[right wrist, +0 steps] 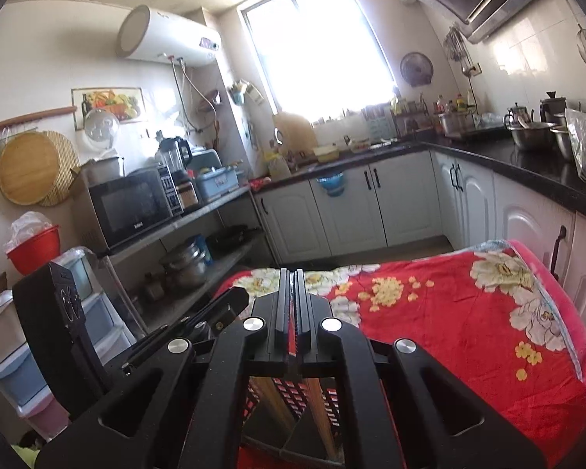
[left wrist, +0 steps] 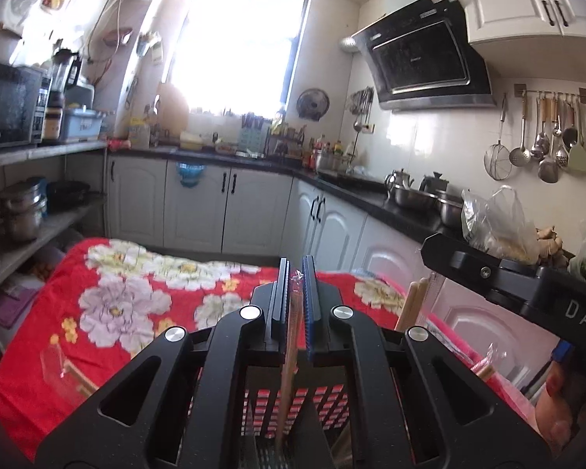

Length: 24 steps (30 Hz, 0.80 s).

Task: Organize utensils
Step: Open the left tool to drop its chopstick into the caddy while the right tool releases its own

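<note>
My left gripper is shut on a pair of wooden chopsticks in a clear plastic wrapper, which hangs down between the pads into a black slotted utensil holder under the gripper. More wooden chopsticks stand at the right of the holder. Another wrapped pair lies on the red flowered cloth at the left. My right gripper is shut with nothing seen between its pads; below it the holder with chopsticks shows. The right gripper's body reaches in at the right of the left wrist view.
The cloth covers a table in a narrow kitchen. White cabinets and a black counter with steel bowls and bags run behind and to the right. Shelves with a microwave and pots stand at the left. Ladles hang on the wall.
</note>
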Available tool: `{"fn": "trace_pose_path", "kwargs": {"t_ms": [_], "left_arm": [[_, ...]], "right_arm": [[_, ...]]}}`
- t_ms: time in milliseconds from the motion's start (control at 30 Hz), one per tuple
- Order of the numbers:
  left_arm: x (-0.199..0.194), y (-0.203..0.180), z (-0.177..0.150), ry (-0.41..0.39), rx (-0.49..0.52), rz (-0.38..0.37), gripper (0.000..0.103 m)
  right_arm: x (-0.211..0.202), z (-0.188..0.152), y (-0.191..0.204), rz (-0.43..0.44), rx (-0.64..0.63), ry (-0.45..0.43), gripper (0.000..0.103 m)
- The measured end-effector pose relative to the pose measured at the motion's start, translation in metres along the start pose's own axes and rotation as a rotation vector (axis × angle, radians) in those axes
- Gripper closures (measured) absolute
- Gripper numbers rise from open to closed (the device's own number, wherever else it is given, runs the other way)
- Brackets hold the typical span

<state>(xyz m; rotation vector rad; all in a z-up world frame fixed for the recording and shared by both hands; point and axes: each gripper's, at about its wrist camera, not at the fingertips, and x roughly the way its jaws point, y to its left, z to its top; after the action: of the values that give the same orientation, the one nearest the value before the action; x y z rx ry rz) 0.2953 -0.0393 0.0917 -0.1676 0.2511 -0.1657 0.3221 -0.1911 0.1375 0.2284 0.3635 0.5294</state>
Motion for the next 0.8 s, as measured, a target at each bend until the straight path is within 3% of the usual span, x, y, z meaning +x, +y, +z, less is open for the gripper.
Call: {"fn": "trace_pose_path", "kwargs": {"t_ms": [233, 333, 467, 567, 800], "left_arm": [[-0.012, 0.008, -0.007, 0.046, -0.010, -0.005, 0.098], [-0.015, 0.009, -0.011, 0.084, -0.014, -0.008, 0.083], [-0.023, 0.010, -0.019, 0.118, -0.020, -0.006, 0.080], [-0.032, 0.015, -0.019, 0.129, -0.037, -0.007, 0.069], [-0.054, 0.019, -0.023, 0.148, -0.043, 0.010, 0.055]], "right_arm": [[-0.001, -0.004, -0.004, -0.045, -0.001, 0.039, 0.101], [-0.003, -0.009, -0.005, -0.066, 0.000, 0.053, 0.100], [-0.009, -0.019, -0.010, -0.081, 0.016, 0.074, 0.100], [-0.016, -0.022, -0.011, -0.092, 0.016, 0.074, 0.100], [-0.027, -0.027, -0.005, -0.104, -0.010, 0.088, 0.098]]}}
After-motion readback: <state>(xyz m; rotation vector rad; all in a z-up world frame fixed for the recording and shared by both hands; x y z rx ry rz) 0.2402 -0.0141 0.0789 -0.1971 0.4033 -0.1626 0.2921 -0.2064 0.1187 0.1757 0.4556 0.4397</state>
